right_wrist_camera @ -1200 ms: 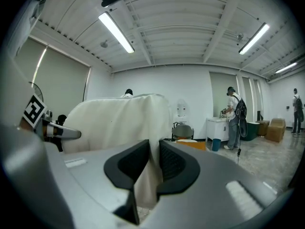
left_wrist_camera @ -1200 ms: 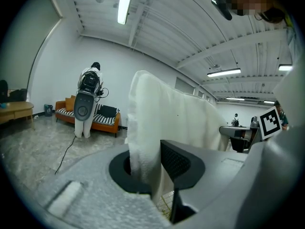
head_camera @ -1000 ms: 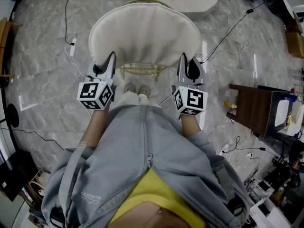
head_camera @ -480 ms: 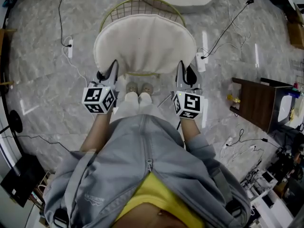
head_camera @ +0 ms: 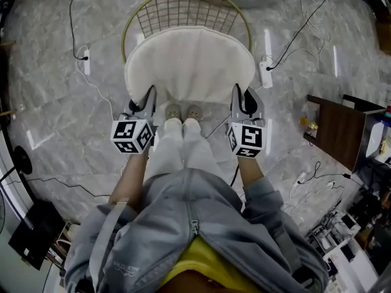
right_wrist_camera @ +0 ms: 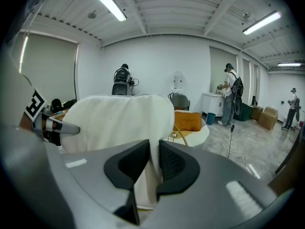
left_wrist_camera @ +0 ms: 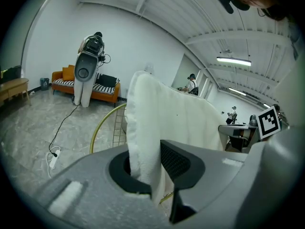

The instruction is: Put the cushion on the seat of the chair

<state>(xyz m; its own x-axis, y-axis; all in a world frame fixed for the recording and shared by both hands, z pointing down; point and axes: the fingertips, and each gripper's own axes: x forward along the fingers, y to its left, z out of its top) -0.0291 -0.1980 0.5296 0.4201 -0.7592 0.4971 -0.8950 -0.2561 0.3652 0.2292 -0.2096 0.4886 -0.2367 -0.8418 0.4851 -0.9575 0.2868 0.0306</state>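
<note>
A cream round cushion (head_camera: 189, 63) hangs flat over the gold wire chair (head_camera: 186, 8), hiding its seat; only the wire back shows beyond it. My left gripper (head_camera: 148, 96) is shut on the cushion's near left edge, my right gripper (head_camera: 238, 96) on its near right edge. In the left gripper view the cushion (left_wrist_camera: 162, 113) rises out of the left gripper (left_wrist_camera: 147, 171), whose jaws pinch it, with the chair's gold rim (left_wrist_camera: 102, 123) behind. In the right gripper view the cushion (right_wrist_camera: 119, 118) is pinched by the right gripper (right_wrist_camera: 153, 163), with the chair's gold rim (right_wrist_camera: 182, 131) just past it.
The person's shoes (head_camera: 183, 112) stand close before the chair on the marble floor. Power strips (head_camera: 266, 75) and cables lie on both sides. A dark wooden side table (head_camera: 333, 130) stands at the right. An orange sofa (left_wrist_camera: 86, 87) is far off.
Both grippers and the cushion have come down toward the chair. More of the chair's wire back now shows beyond the cushion's far edge.
</note>
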